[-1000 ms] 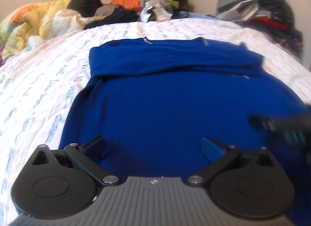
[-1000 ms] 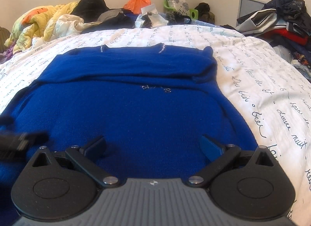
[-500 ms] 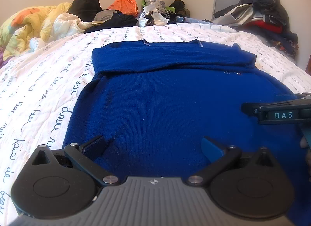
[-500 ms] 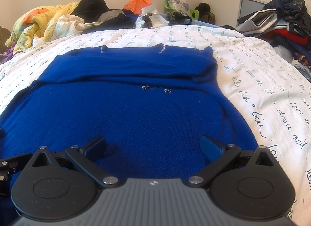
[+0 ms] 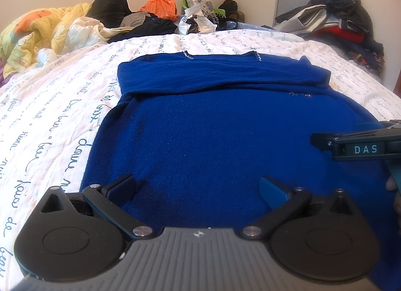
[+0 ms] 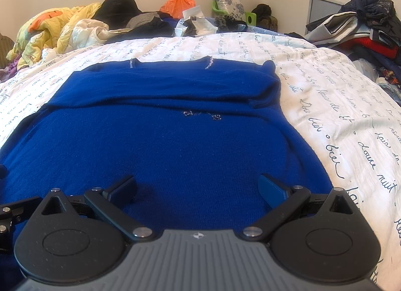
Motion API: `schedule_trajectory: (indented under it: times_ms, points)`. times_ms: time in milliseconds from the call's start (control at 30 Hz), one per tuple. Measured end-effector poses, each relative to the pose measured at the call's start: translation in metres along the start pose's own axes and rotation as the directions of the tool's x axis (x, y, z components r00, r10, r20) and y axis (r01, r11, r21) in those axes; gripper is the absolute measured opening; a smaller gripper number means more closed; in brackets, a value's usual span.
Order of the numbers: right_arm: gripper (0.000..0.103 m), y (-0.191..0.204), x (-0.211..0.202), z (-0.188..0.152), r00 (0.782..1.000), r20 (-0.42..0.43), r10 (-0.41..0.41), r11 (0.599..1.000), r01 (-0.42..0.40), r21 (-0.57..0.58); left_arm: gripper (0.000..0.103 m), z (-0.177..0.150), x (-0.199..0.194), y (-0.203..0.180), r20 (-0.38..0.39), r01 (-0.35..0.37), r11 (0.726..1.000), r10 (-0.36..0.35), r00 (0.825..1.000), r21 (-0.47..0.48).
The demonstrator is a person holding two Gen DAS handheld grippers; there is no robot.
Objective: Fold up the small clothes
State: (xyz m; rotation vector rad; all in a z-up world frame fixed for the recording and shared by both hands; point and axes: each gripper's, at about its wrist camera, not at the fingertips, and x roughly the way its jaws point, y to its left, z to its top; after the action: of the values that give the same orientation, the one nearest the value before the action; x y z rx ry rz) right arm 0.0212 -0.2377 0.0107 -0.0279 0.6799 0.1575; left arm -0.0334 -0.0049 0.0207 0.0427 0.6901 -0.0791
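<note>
A royal blue knit sweater (image 5: 213, 135) lies flat on the bed, its sleeves folded across the chest as a band near the collar; it also shows in the right wrist view (image 6: 170, 145). My left gripper (image 5: 198, 188) is open and empty, low over the sweater's near hem on its left half. My right gripper (image 6: 198, 188) is open and empty over the hem's right half. The right gripper's side, marked DAS, shows at the right edge of the left wrist view (image 5: 361, 145). Part of the left gripper shows at the left edge of the right wrist view (image 6: 10, 215).
The sweater lies on a white bedspread (image 5: 50, 120) with dark script. A yellow quilt (image 5: 37, 30), dark clothes and an orange bag (image 5: 160, 5) crowd the far end. A heap of clothes (image 6: 363, 27) stands at the right.
The left gripper has tilted and steadied, its view now sharp and wider. The right gripper beside it has come to rest. The sweater has not moved.
</note>
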Motion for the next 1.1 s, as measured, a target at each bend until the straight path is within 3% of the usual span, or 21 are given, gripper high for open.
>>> schedule_trajectory:
  times_ms: [333, 500, 633, 900, 967, 1033, 1100]
  points:
    - [0.103, -0.001, -0.002, 0.0, 1.0, -0.004, -0.004, 1.0, 0.004, 0.0, 0.103, 0.0, 0.0, 0.0, 0.0, 0.0, 1.0, 0.0, 1.0, 0.0]
    - [0.103, 0.001, -0.03, -0.012, 0.997, -0.074, -0.006, 1.0, 0.006, 0.003, 0.103, 0.0, 0.0, 0.001, 0.0, 0.001, 1.0, -0.001, 1.0, 0.0]
    - [0.103, 0.001, -0.053, -0.041, 1.0, -0.001, 0.028, 0.999, -0.028, -0.027, 0.103, 0.0, 0.001, 0.002, 0.0, 0.001, 1.0, -0.001, 1.0, 0.0]
    - [0.103, 0.003, -0.047, -0.037, 0.999, -0.009, 0.031, 0.999, -0.032, -0.034, 0.103, 0.0, 0.0, 0.002, -0.003, 0.002, 1.0, -0.002, 1.0, 0.003]
    - [0.103, 0.0, -0.053, -0.034, 0.998, -0.051, 0.036, 0.999, -0.037, -0.023, 0.103, 0.0, -0.008, 0.005, -0.023, -0.013, 1.0, 0.013, 1.0, -0.006]
    - [0.103, -0.012, -0.071, -0.031, 0.992, -0.087, 0.093, 0.995, -0.09, 0.037, 0.103, -0.004, -0.028, 0.015, -0.027, 0.005, 0.999, -0.006, 1.0, -0.037]
    - [0.103, -0.039, -0.097, -0.033, 0.977, -0.067, 0.202, 0.971, -0.191, 0.143, 0.103, -0.015, -0.053, 0.032, -0.025, 0.053, 0.995, -0.055, 0.998, -0.084]
